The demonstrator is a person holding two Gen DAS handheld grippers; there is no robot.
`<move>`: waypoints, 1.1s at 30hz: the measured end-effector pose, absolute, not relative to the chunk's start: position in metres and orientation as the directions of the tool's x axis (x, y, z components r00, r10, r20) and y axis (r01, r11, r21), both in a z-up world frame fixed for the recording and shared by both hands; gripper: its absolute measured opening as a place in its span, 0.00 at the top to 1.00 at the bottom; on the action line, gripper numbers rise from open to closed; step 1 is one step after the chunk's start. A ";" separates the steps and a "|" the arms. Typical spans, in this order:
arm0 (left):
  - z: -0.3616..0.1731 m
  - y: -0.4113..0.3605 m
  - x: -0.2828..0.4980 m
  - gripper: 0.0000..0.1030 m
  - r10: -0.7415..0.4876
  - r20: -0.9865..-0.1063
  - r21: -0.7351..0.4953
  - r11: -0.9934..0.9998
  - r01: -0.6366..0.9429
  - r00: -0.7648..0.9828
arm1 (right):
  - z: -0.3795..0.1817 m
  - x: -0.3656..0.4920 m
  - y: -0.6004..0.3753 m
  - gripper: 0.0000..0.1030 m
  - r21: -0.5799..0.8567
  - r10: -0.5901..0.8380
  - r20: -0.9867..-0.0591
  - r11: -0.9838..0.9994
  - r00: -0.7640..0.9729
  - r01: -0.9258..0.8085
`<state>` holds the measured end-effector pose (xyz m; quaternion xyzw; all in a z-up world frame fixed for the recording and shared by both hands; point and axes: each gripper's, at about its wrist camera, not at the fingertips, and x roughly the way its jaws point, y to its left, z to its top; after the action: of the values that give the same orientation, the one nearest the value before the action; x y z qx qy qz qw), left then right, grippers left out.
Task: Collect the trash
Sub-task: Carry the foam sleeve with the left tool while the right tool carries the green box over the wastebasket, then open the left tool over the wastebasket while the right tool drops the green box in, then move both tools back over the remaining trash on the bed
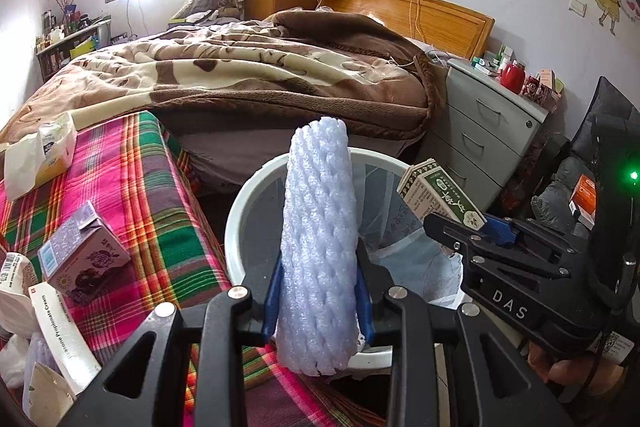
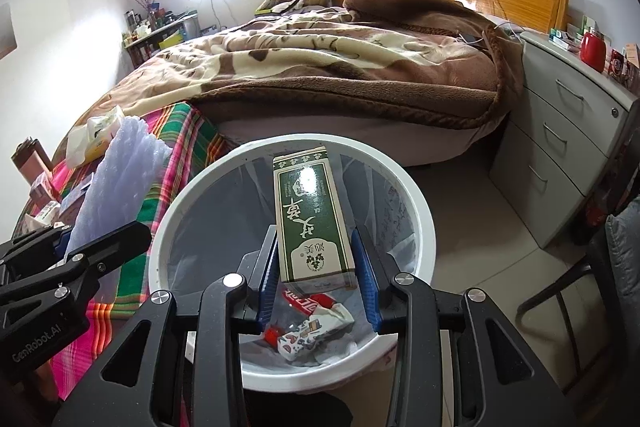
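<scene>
My left gripper [image 1: 320, 291] is shut on a white foam net sleeve [image 1: 320, 247], held upright at the near rim of the white bin [image 1: 236, 223]. My right gripper [image 2: 316, 267] is shut on a green drink carton [image 2: 310, 215] and holds it above the bin's [image 2: 168, 227] opening. The bin has a clear liner and holds crumpled wrappers [image 2: 312, 331]. The right gripper and carton [image 1: 440, 199] show at the right in the left wrist view. The left gripper and foam sleeve [image 2: 116, 183] show at the left in the right wrist view.
A plaid cloth [image 1: 152, 203] left of the bin carries a purple carton [image 1: 84, 255], a tissue pack [image 1: 44, 155] and a white cream box [image 1: 60, 331]. A bed with a brown blanket [image 1: 248, 75] lies behind. A grey drawer unit [image 1: 488, 131] stands right.
</scene>
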<state>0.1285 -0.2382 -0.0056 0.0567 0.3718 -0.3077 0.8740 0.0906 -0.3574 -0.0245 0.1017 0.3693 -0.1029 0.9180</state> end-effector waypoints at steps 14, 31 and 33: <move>-0.004 -0.232 0.129 0.32 -0.508 -0.682 -0.155 0.803 0.576 0.526 | -0.027 0.091 -0.358 0.55 0.098 -0.128 -0.714 0.955 0.688 0.280; 0.009 -0.178 0.110 0.28 -0.486 -0.645 -0.134 0.832 0.539 0.590 | -0.015 0.088 -0.328 0.45 0.114 -0.085 -0.683 0.969 0.726 0.221; 0.010 -0.166 0.107 0.28 -0.487 -0.639 -0.141 0.835 0.531 0.596 | -0.013 0.087 -0.321 0.45 0.113 -0.075 -0.674 0.973 0.735 0.203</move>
<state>0.1067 -0.1661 0.0101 0.0319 0.3478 -0.2850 0.8926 0.0873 -0.3212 -0.0131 0.0900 0.3564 -0.0751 0.9270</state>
